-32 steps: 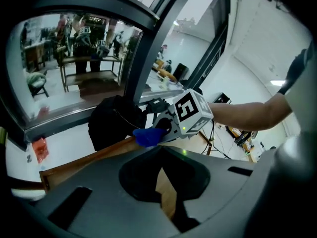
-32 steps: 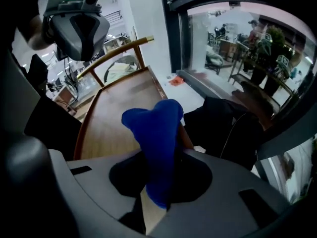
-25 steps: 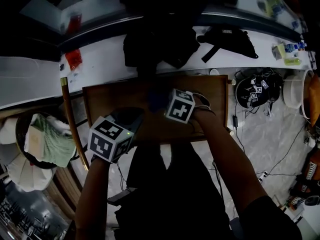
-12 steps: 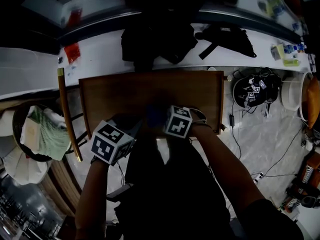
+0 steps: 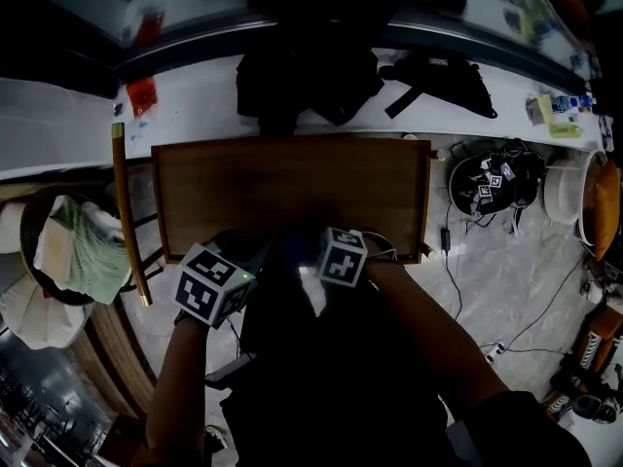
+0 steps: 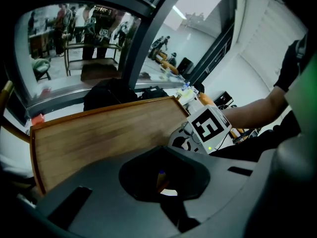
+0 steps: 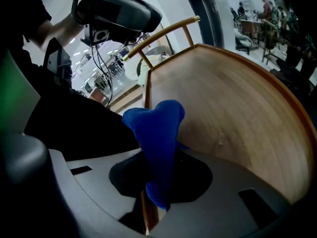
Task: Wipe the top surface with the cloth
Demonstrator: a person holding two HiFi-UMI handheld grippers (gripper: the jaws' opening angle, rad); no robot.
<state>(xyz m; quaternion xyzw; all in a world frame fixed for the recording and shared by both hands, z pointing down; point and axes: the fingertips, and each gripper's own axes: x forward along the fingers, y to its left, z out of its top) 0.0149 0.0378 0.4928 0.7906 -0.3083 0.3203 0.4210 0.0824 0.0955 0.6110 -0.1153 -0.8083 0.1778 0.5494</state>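
Cloth point(image 7: 157, 133), fuzzy blue, is hardly showing in the head view. Your left gripper point(image 6: 164, 181) is sitting closed, empty; your right gripper point(image 7: 154, 195) is pinching it, bunched, lower centre, over the smooth wooden top's point(image 7: 233, 108) edge.

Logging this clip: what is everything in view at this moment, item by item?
table: one, brown wood, centre
cloth: one, blue, at the table's near edge, pinched in the right jaws
chair: one, wooden back rail, left of the table
basket: one, dark, far left, holds green and white fabric
bags: two, black (may be clothing), on the white counter beyond the table
bucket: one, white, far right on the floor
left gripper: grey, jaws together, nothing between them, at the near edge
right gripper: grey, shut on the cloth
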